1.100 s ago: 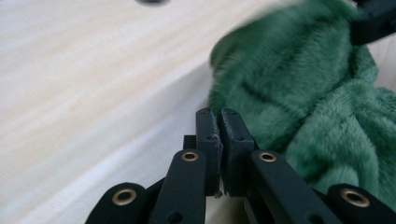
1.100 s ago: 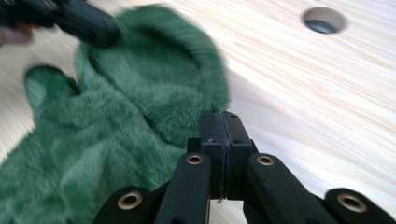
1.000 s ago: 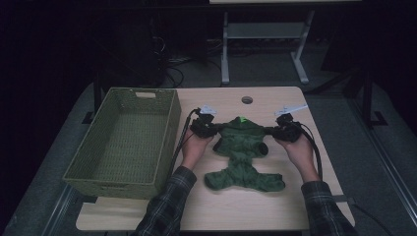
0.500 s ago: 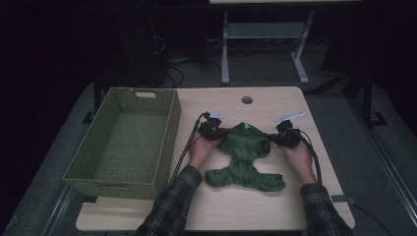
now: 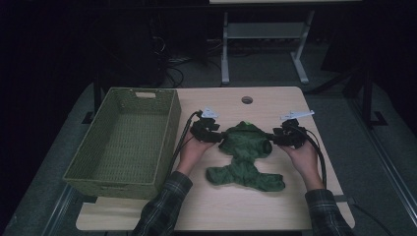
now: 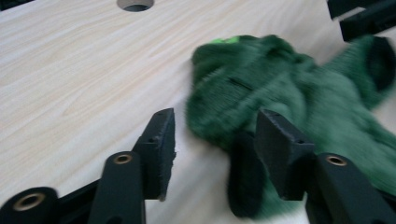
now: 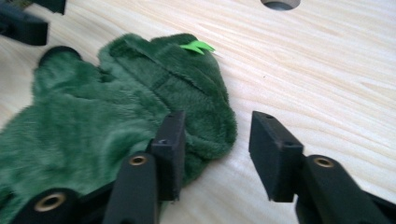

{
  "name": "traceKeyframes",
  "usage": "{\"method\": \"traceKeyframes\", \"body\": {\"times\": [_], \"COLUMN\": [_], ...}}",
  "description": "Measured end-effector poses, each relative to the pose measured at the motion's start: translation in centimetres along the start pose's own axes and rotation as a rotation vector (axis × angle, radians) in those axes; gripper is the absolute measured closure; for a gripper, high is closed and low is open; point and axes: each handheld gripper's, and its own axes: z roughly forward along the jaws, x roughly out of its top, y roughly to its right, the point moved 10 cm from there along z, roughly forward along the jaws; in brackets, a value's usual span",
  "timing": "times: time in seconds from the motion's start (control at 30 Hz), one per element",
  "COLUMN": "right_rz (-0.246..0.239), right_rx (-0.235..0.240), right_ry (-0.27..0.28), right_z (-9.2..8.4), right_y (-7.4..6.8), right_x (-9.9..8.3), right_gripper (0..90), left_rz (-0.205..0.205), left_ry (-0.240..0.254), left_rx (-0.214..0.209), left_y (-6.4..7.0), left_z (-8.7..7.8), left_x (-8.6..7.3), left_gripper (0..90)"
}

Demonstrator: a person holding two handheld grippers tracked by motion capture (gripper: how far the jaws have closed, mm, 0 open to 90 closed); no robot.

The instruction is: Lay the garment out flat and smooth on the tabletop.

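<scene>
A fuzzy green garment point(image 5: 245, 150) lies flat on the wooden table point(image 5: 231, 209), with a bright green tag point(image 7: 198, 46) at its far edge. My left gripper point(image 5: 216, 136) is at its upper left corner and my right gripper point(image 5: 275, 139) at its upper right corner. Both have just been opening. In the left gripper view the jaws point(image 6: 215, 126) stand apart, with the garment's point(image 6: 289, 93) edge loose between them. In the right gripper view the jaws point(image 7: 217, 126) are also apart, straddling the cloth's point(image 7: 116, 112) edge without pinching it.
A woven green basket point(image 5: 112, 184) stands at the table's left, close to my left forearm. A round cable hole point(image 5: 247, 100) sits in the tabletop beyond the garment. Bare wood lies in front of the garment and at the far right.
Both grippers were shut on the garment's upper corners and now stand open, having let go. The hands came slightly toward the person, and the cloth has settled on the table.
</scene>
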Motion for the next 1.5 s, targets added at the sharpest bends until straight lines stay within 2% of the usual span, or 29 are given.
{"method": "traceKeyframes", "body": {"times": [0.1,0.23,0.37,0.43,0.67,0.7,0.8,0.87,1.03,1.13,1.27,1.43,1.5], "right_rz": [0.001,-0.008,-0.010,-0.024,-0.056,-0.056,-0.066,-0.075,-0.094,-0.136,-0.190,-0.238,-0.265], "right_rx": [0.007,0.020,0.054,0.066,0.097,0.097,0.128,0.155,0.221,0.261,0.303,0.343,0.350], "right_ry": [0.013,0.047,0.061,0.079,0.075,0.075,0.067,0.071,0.072,0.070,0.053,0.020,0.015], "right_z": [-1.1,-2.2,-2.7,-3.1,-3.3,-3.3,-3.1,-3.0,-2.6,-2.3,-1.6,-0.5,0.0], "right_y": [-0.7,-2.0,-3.6,-4.4,-7.1,-7.1,-8.6,-9.6,-12.7,-14.9,-17.9,-20.7,-21.5], "right_x": [0.2,0.3,-0.2,-0.4,-1.4,-1.4,-1.5,-1.5,-1.2,-1.2,-1.5,-2.2,-2.4], "right_gripper": [50.1,49.7,50.5,51.3,56.8,56.8,59.3,61.5,64.0,66.0,68.9,73.1,73.7], "left_rz": [0.028,0.068,0.066,0.076,0.080,0.080,0.076,0.089,0.109,0.098,0.105,0.127,0.131], "left_ry": [-0.012,-0.028,-0.036,-0.040,-0.044,-0.044,-0.047,-0.053,-0.047,-0.057,-0.064,-0.084,-0.093], "left_rx": [-0.004,-0.016,-0.039,-0.036,-0.020,-0.020,-0.027,-0.030,-0.008,-0.005,-0.019,-0.023,-0.011], "left_y": [1.1,2.7,4.4,4.9,6.7,6.7,7.5,8.2,8.9,9.0,9.3,9.8,9.7], "left_z": [-1.2,-2.5,-3.8,-4.4,-6.3,-6.3,-6.8,-7.0,-7.8,-8.2,-8.5,-8.7,-8.4], "left_x": [-0.6,-1.9,-3.6,-4.5,-8.0,-8.0,-9.3,-10.1,-11.5,-12.6,-13.6,-14.5,-14.8], "left_gripper": [40.4,34.5,28.5,25.5,16.1,14.5,13.9,13.1,12.7,12.7,12.7,12.8,12.8]}}
